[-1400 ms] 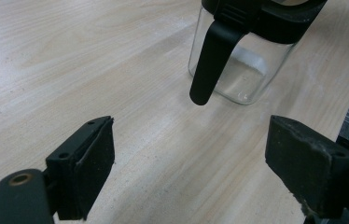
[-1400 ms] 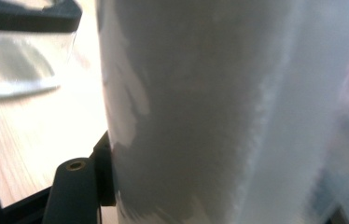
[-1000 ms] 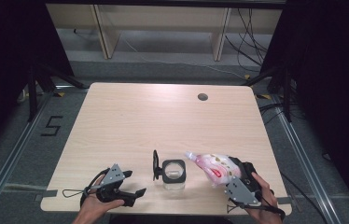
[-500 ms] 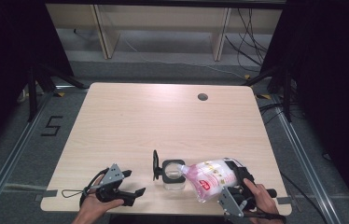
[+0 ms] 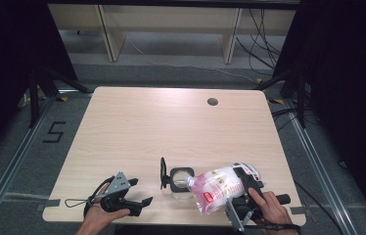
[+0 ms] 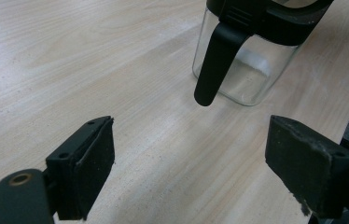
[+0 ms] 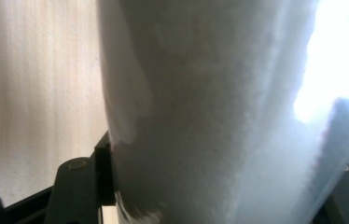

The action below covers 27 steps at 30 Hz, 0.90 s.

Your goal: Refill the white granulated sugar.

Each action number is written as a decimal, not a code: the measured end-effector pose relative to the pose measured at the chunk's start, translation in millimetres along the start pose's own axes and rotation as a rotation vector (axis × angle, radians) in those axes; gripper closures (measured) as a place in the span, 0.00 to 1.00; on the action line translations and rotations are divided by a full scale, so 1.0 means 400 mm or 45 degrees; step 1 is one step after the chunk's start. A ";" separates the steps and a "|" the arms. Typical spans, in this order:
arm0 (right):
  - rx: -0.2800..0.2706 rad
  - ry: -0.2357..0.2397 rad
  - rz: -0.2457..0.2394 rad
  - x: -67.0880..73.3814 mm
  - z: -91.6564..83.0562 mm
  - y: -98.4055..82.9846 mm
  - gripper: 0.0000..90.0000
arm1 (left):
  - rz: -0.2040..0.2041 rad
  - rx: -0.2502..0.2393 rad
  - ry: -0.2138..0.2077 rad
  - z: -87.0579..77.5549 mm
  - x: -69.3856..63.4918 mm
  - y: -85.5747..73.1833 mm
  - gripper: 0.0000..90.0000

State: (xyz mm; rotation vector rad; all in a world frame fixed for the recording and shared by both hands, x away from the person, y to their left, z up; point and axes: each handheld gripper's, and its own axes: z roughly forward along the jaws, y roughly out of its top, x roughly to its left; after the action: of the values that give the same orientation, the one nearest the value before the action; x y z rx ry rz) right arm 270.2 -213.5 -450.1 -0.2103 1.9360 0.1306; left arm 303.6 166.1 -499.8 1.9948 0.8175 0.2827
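A clear glass jar with a black rim stands near the table's front edge, its black lid swung open to the left. My right gripper is shut on a clear bag of white grains with a pink label. The bag is tilted to the left, its narrow end over the jar's mouth. In the right gripper view the bag presses between the two jaws. My left gripper rests open on the table left of the jar. Its view shows the jar and a hanging black clasp ahead of the spread fingers.
The light wooden table has a round cable hole at the back right. Beyond it stand shelf legs and loose cables on the floor. A taped figure 5 marks the floor at the left.
The right gripper has tipped the bag over to the left, bringing its narrow end from beside the jar to above the jar's mouth. The left gripper has stayed put.
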 end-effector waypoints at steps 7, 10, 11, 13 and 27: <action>0.040 -0.004 -0.042 0.007 0.005 0.009 0.42 | -0.003 -0.008 0.000 0.006 0.000 -0.002 0.17; 0.038 -0.018 -0.116 -0.002 0.005 0.015 0.42 | -0.025 -0.014 0.009 0.002 -0.005 -0.002 0.17; 0.048 -0.008 -0.051 0.006 0.005 0.014 0.42 | -0.023 -0.022 0.003 0.004 -0.004 -0.001 0.17; 0.034 -0.019 -0.061 0.003 0.008 0.014 0.42 | -0.009 -0.012 -0.003 0.004 -0.001 -0.001 0.17; 0.065 -0.061 -0.207 -0.020 0.008 0.011 0.43 | -0.009 -0.023 0.004 0.005 -0.004 -0.001 0.17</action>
State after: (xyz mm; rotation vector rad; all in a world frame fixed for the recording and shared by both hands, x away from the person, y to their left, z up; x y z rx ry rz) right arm 274.9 -207.8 -444.0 -0.3267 1.8639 -0.0211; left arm 303.2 164.0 -501.2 1.9746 0.8210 0.2884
